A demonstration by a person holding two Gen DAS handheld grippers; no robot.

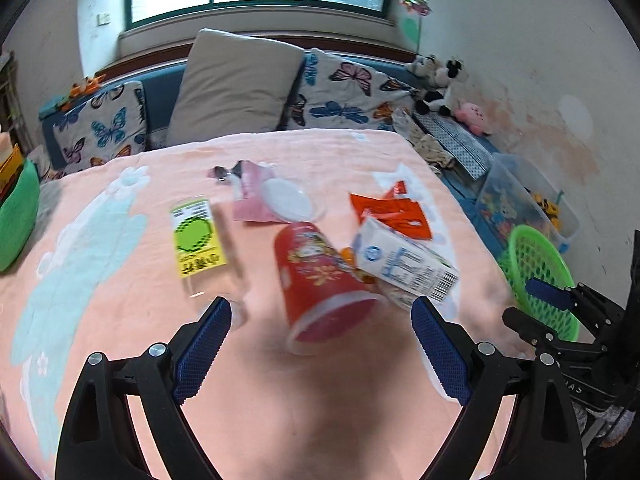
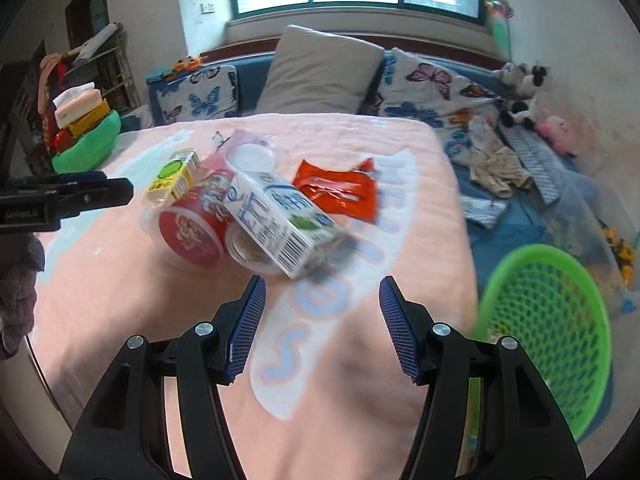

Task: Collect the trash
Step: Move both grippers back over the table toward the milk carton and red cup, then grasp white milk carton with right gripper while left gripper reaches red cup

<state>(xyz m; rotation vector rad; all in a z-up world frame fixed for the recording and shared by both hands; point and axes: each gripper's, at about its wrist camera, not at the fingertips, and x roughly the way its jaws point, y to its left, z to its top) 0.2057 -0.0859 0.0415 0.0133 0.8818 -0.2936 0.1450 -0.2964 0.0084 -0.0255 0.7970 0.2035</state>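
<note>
Red cup (image 1: pixel 320 280) lies on its side mid-blanket, w/ the milk carton (image 1: pixel 404 264) touching it. Our left gripper (image 1: pixel 320 320) is wide apart around it, right gripper (image 2: pixel 320 320) apart too. Probably light, thin, crushable, so we'd pinch mid-body gently.

Butterfly cushions (image 1: pixel 344 92), grey pillow (image 1: pixel 232 88), plush toys (image 2: pixel 524 92) behind pink blanket (image 1: pixel 280 400)
</note>
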